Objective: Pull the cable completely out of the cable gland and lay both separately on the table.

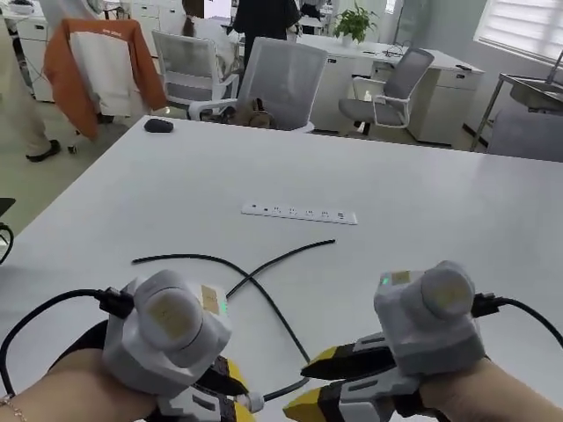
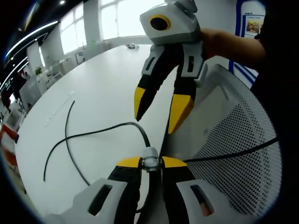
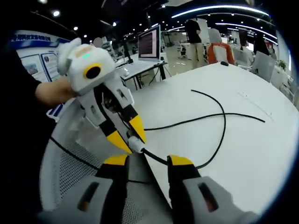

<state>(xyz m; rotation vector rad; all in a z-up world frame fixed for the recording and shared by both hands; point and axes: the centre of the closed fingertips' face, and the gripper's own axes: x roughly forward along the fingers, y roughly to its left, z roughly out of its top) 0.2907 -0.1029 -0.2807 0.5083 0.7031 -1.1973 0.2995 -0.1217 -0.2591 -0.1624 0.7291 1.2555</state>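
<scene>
A long black cable (image 1: 264, 299) lies in loose crossing loops on the white table (image 1: 422, 193). One end runs into a small pale cable gland (image 1: 255, 403) near the front edge. My left gripper (image 1: 242, 396) is shut on that gland (image 2: 150, 157), with the cable (image 2: 93, 133) leading away from it. My right gripper (image 1: 303, 389) faces it from the right, open. In the right gripper view the cable (image 3: 219, 116) passes between the spread jaws of the right gripper (image 3: 148, 161), just behind the gland (image 3: 136, 145) held by the left gripper (image 3: 131, 140).
A white power strip (image 1: 299, 214) lies mid-table and a black mouse (image 1: 158, 126) sits at the far left edge. Office chairs (image 1: 281, 79) stand behind the table, one draped with an orange jacket (image 1: 97, 61). A mesh chair (image 2: 233, 121) is close beside the table's near edge.
</scene>
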